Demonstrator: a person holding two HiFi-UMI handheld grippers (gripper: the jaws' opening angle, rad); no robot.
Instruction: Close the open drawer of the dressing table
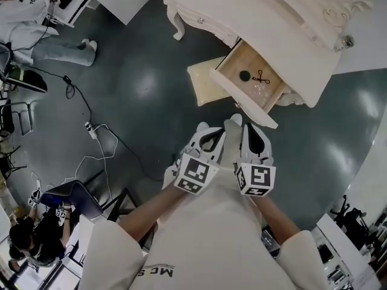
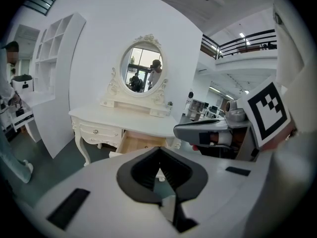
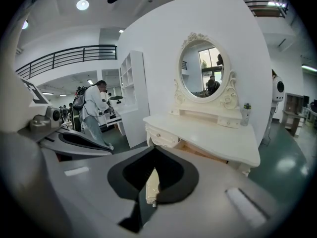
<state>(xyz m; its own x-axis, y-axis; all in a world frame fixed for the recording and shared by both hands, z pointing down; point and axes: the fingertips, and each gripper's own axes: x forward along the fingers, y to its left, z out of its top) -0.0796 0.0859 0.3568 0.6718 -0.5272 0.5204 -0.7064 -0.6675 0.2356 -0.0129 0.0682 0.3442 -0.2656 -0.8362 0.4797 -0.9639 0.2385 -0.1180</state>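
Head view: left gripper (image 1: 204,132) and right gripper (image 1: 249,130) sit side by side, just in front of the dressing table (image 1: 260,11), both aimed at its open drawer (image 1: 245,100). Left gripper view: jaws pressed together, nothing held. Right gripper view: jaws drawn together too, leaving only a thin slit with something cream showing through, nothing gripped. The drawer front lies just beyond the tips; contact can't be told. The drawer is pulled out of the dressing table's middle, with a dark round thing (image 1: 244,75) and small black scissors (image 1: 261,77) inside. A cream stool (image 1: 202,83) is beside the drawer. The dark glossy floor (image 1: 139,83) has a power strip (image 1: 91,129) well left of the table. An oval mirror (image 2: 142,68) stands on the table against a white wall (image 2: 99,43).
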